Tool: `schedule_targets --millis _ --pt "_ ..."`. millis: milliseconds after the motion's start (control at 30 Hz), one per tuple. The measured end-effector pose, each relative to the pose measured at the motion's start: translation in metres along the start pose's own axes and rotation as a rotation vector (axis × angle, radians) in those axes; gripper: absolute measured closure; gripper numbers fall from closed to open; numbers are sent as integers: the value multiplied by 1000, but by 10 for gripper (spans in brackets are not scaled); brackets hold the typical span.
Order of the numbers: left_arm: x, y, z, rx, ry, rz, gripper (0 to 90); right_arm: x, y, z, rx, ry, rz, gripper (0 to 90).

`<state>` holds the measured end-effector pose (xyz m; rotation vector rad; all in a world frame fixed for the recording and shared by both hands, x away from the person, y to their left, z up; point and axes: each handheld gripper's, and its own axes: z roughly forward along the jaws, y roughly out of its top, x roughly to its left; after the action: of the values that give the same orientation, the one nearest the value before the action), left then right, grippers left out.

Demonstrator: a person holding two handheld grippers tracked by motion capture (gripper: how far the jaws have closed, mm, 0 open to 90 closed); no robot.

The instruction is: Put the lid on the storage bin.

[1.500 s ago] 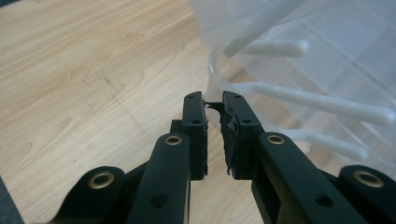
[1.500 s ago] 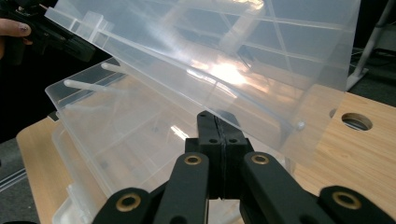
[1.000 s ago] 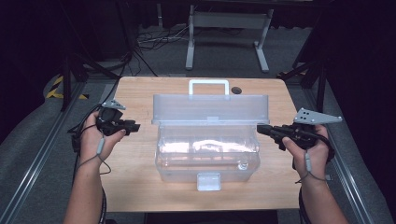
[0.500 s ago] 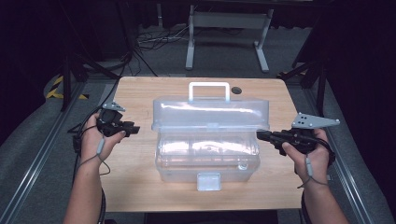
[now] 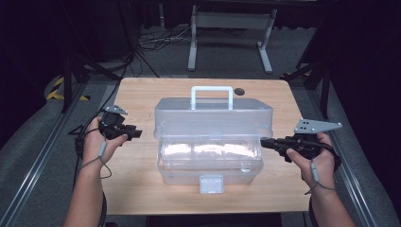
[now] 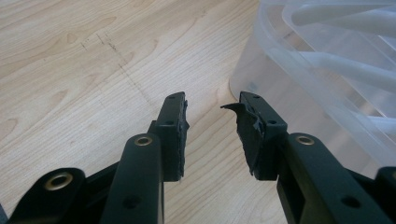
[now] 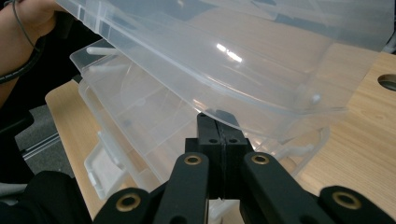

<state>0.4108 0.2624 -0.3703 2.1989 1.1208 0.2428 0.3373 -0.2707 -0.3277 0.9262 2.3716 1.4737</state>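
Clear plastic box (image 5: 210, 161) on wooden table (image 5: 137, 94), lid (image 5: 213, 118) half raised, right gripper (image 5: 265, 143) pinched tight under its edge, left gripper (image 5: 138, 134) just beside the box, jaws just parted, nothing between.

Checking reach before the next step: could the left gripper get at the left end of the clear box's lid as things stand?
Probably yes. The left gripper is open with nothing between its fingers, just beside the clear box, and bare table lies between it and the raised lid.
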Motion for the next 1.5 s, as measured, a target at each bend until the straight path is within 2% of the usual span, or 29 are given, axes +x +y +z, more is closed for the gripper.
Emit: schedule_targets --millis 400,567,733,833,1067,1167,1500 --pt "1 -2 4 18 -3 -13 624 -7 -6 -2 52 -10 6 900" --pt "4 -3 6 27 -7 -16 605 -8 -8 -3 83 -30 -2 900" --pt "7 -6 10 44 -5 -25 583 -8 -9 -2 100 -26 -9 900" --pt "9 -8 13 53 -7 -34 577 -6 -9 -3 138 -24 -19 900" --pt "14 -12 19 42 -12 -48 553 -5 -9 -4 179 -23 -33 900" --pt "16 -13 21 48 -11 -41 547 -5 -8 -4 191 -20 -36 900" --pt "19 -16 26 62 -9 -64 532 -4 -10 -2 267 -19 -51 900"
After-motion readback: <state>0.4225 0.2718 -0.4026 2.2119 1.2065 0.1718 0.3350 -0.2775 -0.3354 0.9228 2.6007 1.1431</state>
